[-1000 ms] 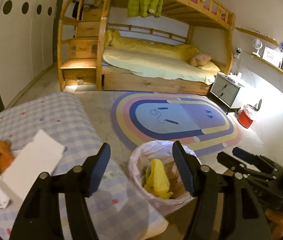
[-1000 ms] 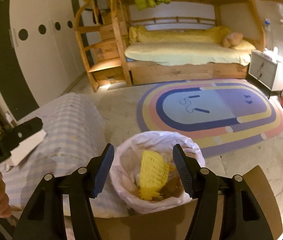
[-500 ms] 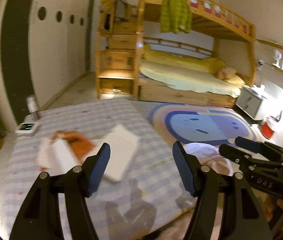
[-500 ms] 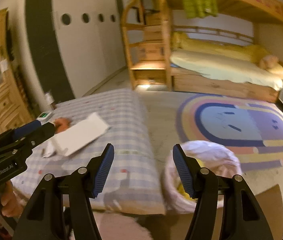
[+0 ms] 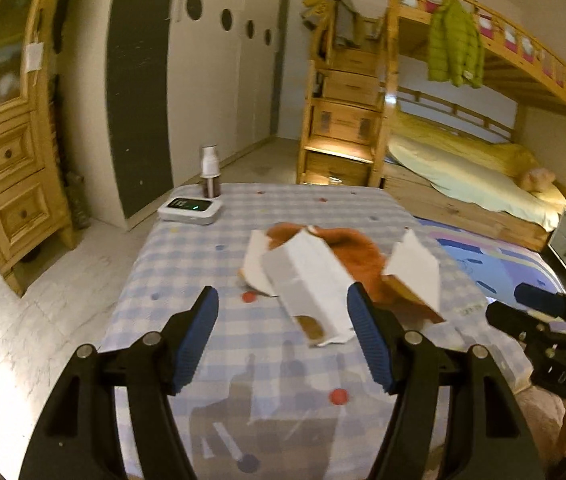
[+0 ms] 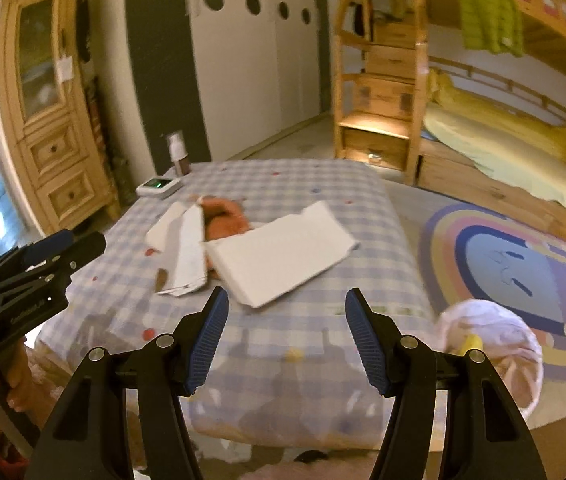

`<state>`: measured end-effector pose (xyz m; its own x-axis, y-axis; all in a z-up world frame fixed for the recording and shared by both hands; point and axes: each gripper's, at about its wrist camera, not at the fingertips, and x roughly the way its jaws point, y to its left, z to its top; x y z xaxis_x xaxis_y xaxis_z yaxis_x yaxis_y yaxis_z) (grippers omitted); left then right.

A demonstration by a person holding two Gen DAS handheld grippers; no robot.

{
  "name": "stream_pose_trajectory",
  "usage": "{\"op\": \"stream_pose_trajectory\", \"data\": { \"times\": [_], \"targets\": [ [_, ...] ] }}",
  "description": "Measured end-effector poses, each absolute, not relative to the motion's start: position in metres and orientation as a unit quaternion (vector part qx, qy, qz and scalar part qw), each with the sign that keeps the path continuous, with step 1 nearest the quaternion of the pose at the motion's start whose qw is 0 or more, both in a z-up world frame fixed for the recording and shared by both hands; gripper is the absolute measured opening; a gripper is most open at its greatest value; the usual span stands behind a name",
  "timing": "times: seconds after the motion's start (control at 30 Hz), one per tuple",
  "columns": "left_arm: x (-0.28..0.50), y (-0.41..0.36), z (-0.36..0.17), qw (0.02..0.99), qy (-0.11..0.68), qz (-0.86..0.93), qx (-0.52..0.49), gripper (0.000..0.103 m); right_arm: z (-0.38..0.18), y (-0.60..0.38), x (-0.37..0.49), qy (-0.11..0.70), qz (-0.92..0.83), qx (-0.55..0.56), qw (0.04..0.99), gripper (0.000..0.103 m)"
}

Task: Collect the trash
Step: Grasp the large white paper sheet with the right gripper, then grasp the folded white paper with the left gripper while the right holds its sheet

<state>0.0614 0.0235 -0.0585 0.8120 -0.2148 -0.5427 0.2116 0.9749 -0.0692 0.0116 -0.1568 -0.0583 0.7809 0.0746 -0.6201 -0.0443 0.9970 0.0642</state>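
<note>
Hovering above the near edge of the checked table point(image 5: 187, 264), the left gripper point(image 5: 283, 334) is held wide with nothing between its blue pads. In the left wrist view the trash is seen just beyond the fingertips, at frame centre: a long white carton point(image 5: 311, 280) lying flat, a second white carton point(image 5: 415, 268) to its right, and an orange wrapper point(image 5: 359, 248) bunched between and behind them. A white device point(image 5: 189, 210) with a green light and a small bottle point(image 5: 210, 172) are found at the table's far left corner.

The right gripper point(image 6: 285, 332) is likewise spread wide and empty — it is aimed at the table's near edge, low in the right wrist view. The flat white box point(image 6: 283, 256) is seen just above its fingertips, the narrow carton point(image 6: 191, 252) to the upper left. The trash bag point(image 6: 495, 332) is placed on the floor at the lower right of that frame, beside the table — something yellow shows inside. The rug point(image 6: 523, 268) lies behind it.
</note>
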Motion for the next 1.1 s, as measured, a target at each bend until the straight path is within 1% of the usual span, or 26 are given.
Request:
{"op": "stream_pose_trajectory", "data": {
  "times": [0.17,0.27,0.37,0.43,0.6,0.63,0.67,0.7,0.73,0.77,0.83,0.9,1.1],
  "targets": [
    [0.075,0.029,-0.068,0.947,0.302,-0.108,-0.005,0.067,-0.073,-0.135,0.03,0.342,0.04,0.009,0.939,0.059],
    [0.084,0.031,-0.071,0.945,0.31,-0.105,-0.017,0.067,-0.082,-0.125,0.042,0.353,0.042,-0.001,0.935,0.056],
    [0.087,0.031,-0.073,0.945,0.311,-0.1,-0.016,0.067,-0.09,-0.118,0.053,0.36,0.034,-0.014,0.932,0.05],
    [0.089,0.029,-0.076,0.944,0.313,-0.102,-0.012,0.067,-0.096,-0.116,0.061,0.361,0.023,-0.026,0.932,0.044],
    [0.087,0.02,-0.08,0.942,0.314,-0.117,0.0,0.067,-0.105,-0.121,0.072,0.376,0.014,-0.027,0.926,0.036],
    [0.086,0.018,-0.08,0.942,0.314,-0.12,0.003,0.067,-0.104,-0.122,0.072,0.374,0.012,-0.027,0.927,0.027],
    [0.086,0.016,-0.081,0.941,0.314,-0.122,0.004,0.067,-0.103,-0.123,0.07,0.371,0.01,-0.028,0.928,0.021],
    [0.085,0.014,-0.081,0.941,0.315,-0.124,0.006,0.067,-0.1,-0.124,0.066,0.363,0.008,-0.026,0.932,0.01],
    [0.084,0.012,-0.082,0.941,0.316,-0.126,0.006,0.067,-0.098,-0.125,0.064,0.358,0.007,-0.024,0.933,0.004],
    [0.083,0.01,-0.083,0.94,0.317,-0.128,0.005,0.069,-0.095,-0.128,0.06,0.349,0.004,-0.02,0.937,0.003],
    [0.083,0.006,-0.084,0.939,0.318,-0.133,0.001,0.076,-0.09,-0.133,0.053,0.336,0.004,-0.015,0.942,0.002],
    [0.083,0.0,-0.085,0.938,0.32,-0.135,-0.001,0.078,-0.084,-0.137,0.047,0.326,0.007,-0.01,0.945,0.001],
    [0.094,-0.021,-0.091,0.93,0.339,-0.143,0.001,0.078,-0.068,-0.145,0.035,0.305,0.014,-0.012,0.952,0.001]
  ]
}}
